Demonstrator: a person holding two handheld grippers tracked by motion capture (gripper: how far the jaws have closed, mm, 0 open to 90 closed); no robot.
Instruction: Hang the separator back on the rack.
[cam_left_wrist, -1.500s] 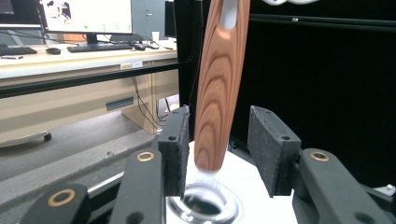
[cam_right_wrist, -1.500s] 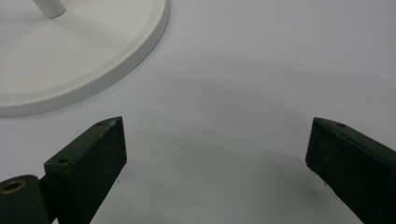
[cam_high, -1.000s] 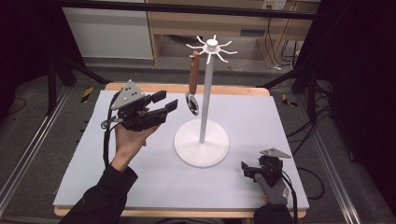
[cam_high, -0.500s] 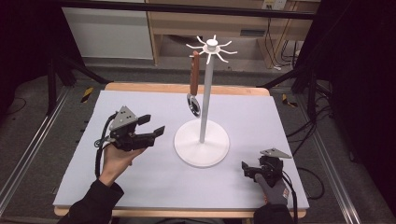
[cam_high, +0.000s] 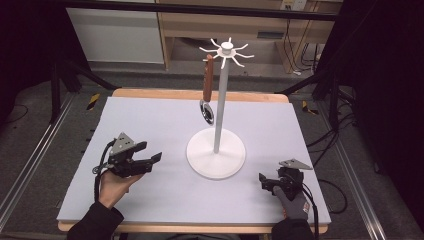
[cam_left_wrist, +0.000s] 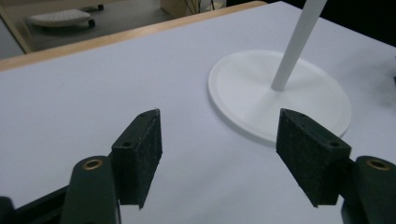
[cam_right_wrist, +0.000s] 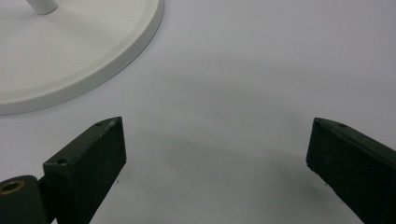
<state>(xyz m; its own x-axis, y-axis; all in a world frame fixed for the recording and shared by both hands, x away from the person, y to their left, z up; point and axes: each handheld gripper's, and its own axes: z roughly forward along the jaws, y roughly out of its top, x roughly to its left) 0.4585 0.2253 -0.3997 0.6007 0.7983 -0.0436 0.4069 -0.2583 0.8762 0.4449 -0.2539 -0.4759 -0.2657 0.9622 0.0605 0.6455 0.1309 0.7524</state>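
Observation:
A white stand (cam_high: 216, 152) with a round base, a thin pole and a ring of hooks at its top rises from the middle of the pale table (cam_high: 150, 120). A spoon (cam_high: 207, 87) with a brown handle hangs from one hook, its metal bowl beside the pole. My left gripper (cam_high: 152, 161) is low over the table, left of the base, pointing at it. Its jaws have just been opening and stand open with nothing between them. In the left gripper view, the gripper (cam_left_wrist: 219, 116) faces the stand's base (cam_left_wrist: 280, 93). My right gripper (cam_high: 263, 181) rests open and empty near the front right; its own view (cam_right_wrist: 217, 123) shows the base rim (cam_right_wrist: 70, 56).
The table has a wooden edge (cam_high: 200, 95) along the far side. Beyond it stand shelving and cables on the floor. Metal rails (cam_high: 30, 160) run along both sides of the table.
My left gripper has come down and back toward the near left of the table, away from the hanging spoon. The right gripper has stayed where it was.

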